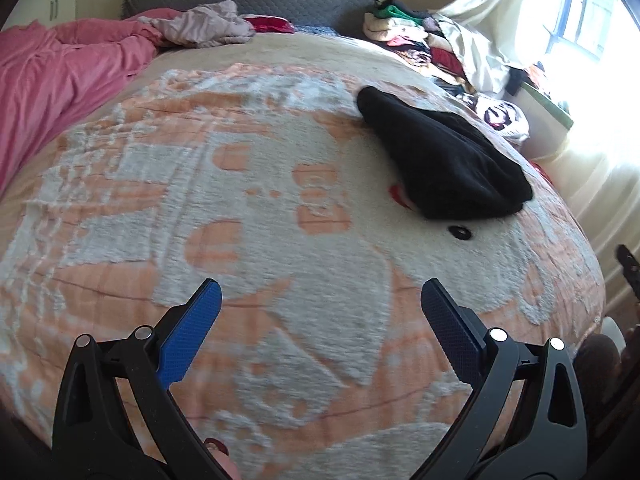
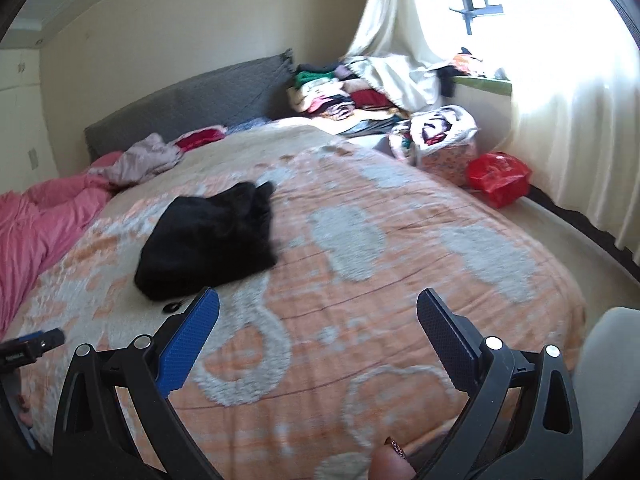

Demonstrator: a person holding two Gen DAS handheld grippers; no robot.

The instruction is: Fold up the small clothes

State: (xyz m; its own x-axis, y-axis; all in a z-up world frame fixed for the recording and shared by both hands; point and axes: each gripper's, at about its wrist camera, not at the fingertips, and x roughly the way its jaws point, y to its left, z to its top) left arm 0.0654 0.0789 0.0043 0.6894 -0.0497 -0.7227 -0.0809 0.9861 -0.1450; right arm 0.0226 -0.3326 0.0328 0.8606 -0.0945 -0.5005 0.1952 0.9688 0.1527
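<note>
A black garment (image 1: 440, 156) lies folded on the orange and white bedspread (image 1: 240, 208), far right in the left wrist view. In the right wrist view it (image 2: 212, 240) lies left of centre, beyond the left finger. My left gripper (image 1: 320, 292) is open and empty, well short of the garment. My right gripper (image 2: 318, 300) is open and empty above the bedspread (image 2: 360, 260), to the right of the garment. A small black ring (image 1: 460, 233) lies just in front of the garment and also shows in the right wrist view (image 2: 171, 307).
A pink duvet (image 1: 52, 80) and a crumpled pale garment (image 1: 204, 26) lie at the bed's far left. A pile of clothes (image 2: 332, 96) sits by the grey headboard (image 2: 192, 108). A patterned bag (image 2: 436, 136) and a red bag (image 2: 498, 178) stand on the floor by the curtain.
</note>
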